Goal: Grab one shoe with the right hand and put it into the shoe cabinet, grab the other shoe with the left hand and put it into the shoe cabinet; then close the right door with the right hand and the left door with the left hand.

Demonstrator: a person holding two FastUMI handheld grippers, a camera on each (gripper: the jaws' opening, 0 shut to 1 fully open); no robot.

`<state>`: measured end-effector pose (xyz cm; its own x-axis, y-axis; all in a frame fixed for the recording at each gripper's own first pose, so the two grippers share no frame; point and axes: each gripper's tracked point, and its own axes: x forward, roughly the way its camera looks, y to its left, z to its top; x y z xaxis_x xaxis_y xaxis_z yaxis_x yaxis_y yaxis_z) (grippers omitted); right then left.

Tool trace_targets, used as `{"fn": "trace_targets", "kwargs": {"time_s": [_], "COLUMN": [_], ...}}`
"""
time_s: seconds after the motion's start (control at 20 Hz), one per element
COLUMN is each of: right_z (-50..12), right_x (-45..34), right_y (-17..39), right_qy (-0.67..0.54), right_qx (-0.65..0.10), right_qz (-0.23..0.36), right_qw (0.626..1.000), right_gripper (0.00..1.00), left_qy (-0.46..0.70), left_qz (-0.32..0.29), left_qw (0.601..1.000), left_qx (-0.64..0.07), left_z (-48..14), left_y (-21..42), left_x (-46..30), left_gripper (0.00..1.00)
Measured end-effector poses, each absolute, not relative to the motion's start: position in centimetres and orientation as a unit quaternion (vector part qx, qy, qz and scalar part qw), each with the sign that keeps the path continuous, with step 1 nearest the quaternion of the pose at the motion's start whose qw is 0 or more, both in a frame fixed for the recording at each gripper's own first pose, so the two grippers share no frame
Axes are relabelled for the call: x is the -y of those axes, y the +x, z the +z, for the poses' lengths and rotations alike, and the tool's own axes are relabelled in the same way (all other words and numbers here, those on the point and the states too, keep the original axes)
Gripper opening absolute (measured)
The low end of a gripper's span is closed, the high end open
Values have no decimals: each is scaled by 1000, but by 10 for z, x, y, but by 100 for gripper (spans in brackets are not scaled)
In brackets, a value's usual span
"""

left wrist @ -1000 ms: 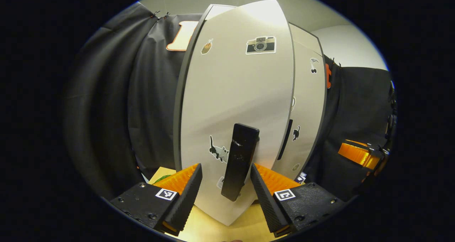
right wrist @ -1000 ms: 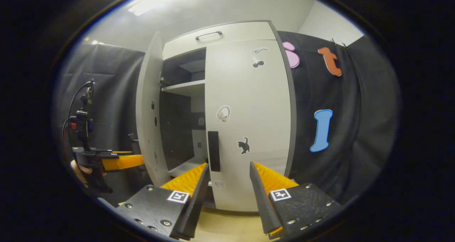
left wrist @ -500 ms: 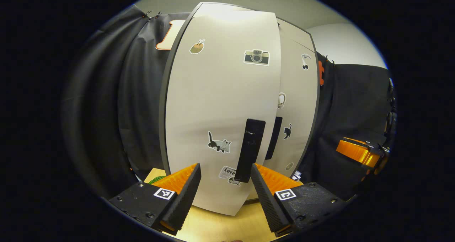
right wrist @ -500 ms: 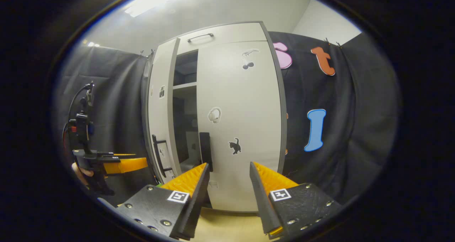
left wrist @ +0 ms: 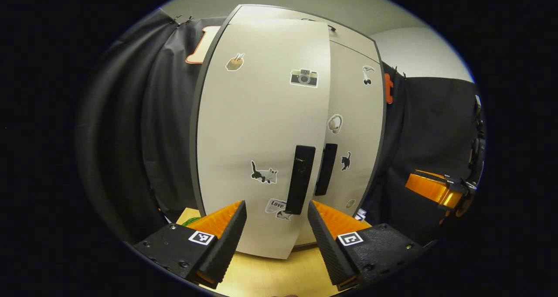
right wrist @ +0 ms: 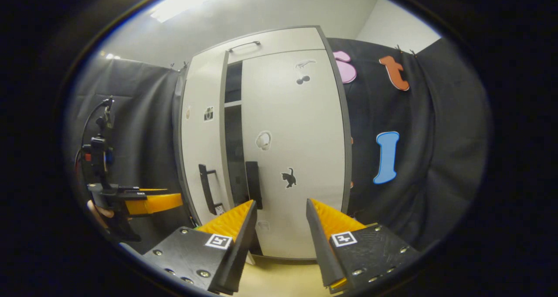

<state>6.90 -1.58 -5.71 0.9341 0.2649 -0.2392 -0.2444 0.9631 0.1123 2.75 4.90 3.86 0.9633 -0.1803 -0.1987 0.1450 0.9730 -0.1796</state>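
The shoe cabinet (right wrist: 279, 48) stands tall and pale against the black cloth wall (right wrist: 418, 157), filling the middle of both views. Its right door (right wrist: 301, 157) sits flush and shut. The left door (left wrist: 261, 131) is almost closed: in the right gripper view a narrow dark gap (right wrist: 233, 127) runs down between the two doors, with a shelf edge crossing it high up. The shoes cannot be seen through that gap. A drawer front with a thin handle (right wrist: 243, 45) tops the cabinet at 12 o'clock. Each door carries a black vertical handle: the left door handle (left wrist: 300, 179) and right door handle (left wrist: 326, 169) stand side by side. Stickers dot the doors, among them a camera sticker (left wrist: 304, 77) and a cat sticker (left wrist: 263, 174).

The cabinet rests on a light wooden floor (left wrist: 270, 275).

The left gripper (left wrist: 277, 209) is spread wide, holding nothing, just short of the left door at 6 o'clock. The right gripper (right wrist: 279, 209) is likewise spread and empty, near the right door.
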Motion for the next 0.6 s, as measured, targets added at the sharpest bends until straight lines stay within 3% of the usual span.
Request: {"fn": "trace_targets", "kwargs": {"time_s": [0.15,0.6], "right_z": [-58,-49], "right_x": [15,18], "right_y": [67,69], "right_qy": [41,41], "right_qx": [-128,-121], "right_qz": [130,110], "right_qw": [982,986], "right_gripper": [68,64], "left_qy": [-83,-79], "left_qz": [-82,-57], "left_qw": [987,991], "left_qx": [-110,-96], "left_z": [38,58], "left_y": [26,26], "left_x": [-48,-46], "left_gripper": [87,88]}}
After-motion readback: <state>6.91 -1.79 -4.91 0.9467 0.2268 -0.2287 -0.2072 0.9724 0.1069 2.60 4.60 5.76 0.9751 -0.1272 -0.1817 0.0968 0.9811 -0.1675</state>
